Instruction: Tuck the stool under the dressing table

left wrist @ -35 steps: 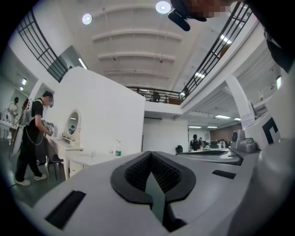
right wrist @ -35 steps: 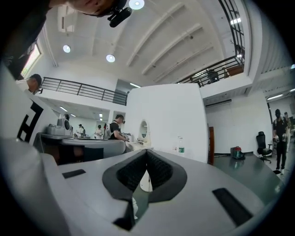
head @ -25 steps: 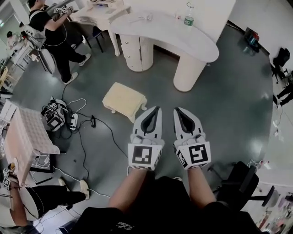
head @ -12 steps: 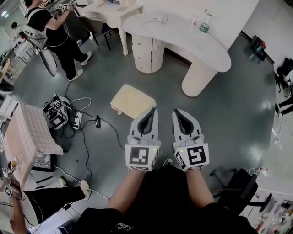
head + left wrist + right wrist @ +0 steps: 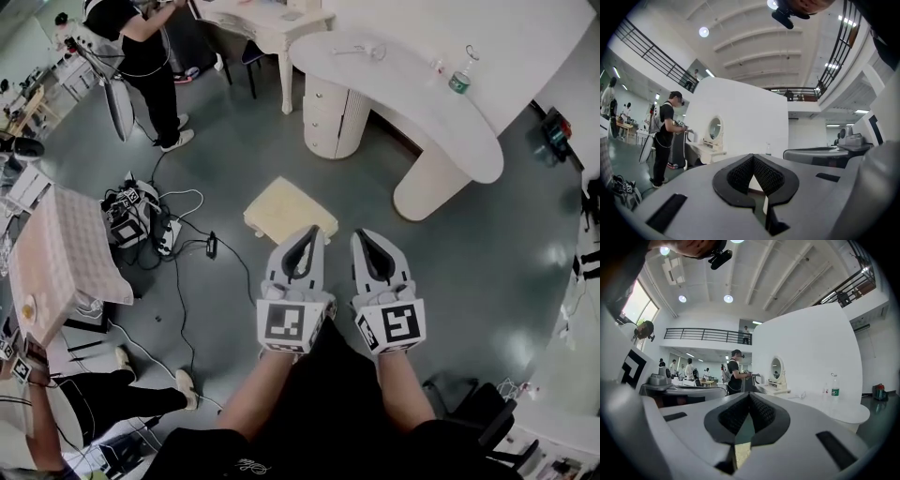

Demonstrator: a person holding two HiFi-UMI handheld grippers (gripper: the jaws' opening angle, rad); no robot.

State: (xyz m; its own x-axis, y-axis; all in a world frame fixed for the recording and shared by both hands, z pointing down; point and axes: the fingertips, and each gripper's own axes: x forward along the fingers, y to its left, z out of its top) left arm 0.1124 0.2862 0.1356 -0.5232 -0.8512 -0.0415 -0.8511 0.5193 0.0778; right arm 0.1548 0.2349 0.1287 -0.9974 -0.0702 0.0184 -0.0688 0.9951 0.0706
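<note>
Left gripper (image 5: 313, 232) and right gripper (image 5: 362, 235) both clamped shut, empty. Stool (image 5: 287, 207) is nearer than before, left tips maybe overlapping its edge.

No word, brand or number can be read anywhere. The nearest things to signs are black-and-white square code markers (image 5: 286, 322): 1 faces up on the cube of the left gripper (image 5: 313, 231) and 1 on the cube of the right gripper (image 5: 362, 234), both block patterns without letters. The clear plastic bottle (image 5: 459, 79) on the white curved dressing table (image 5: 412, 103) wears a green label, too small to read. A small white script mark on the person's black garment (image 5: 255, 463) is likewise too small to make out.
</note>
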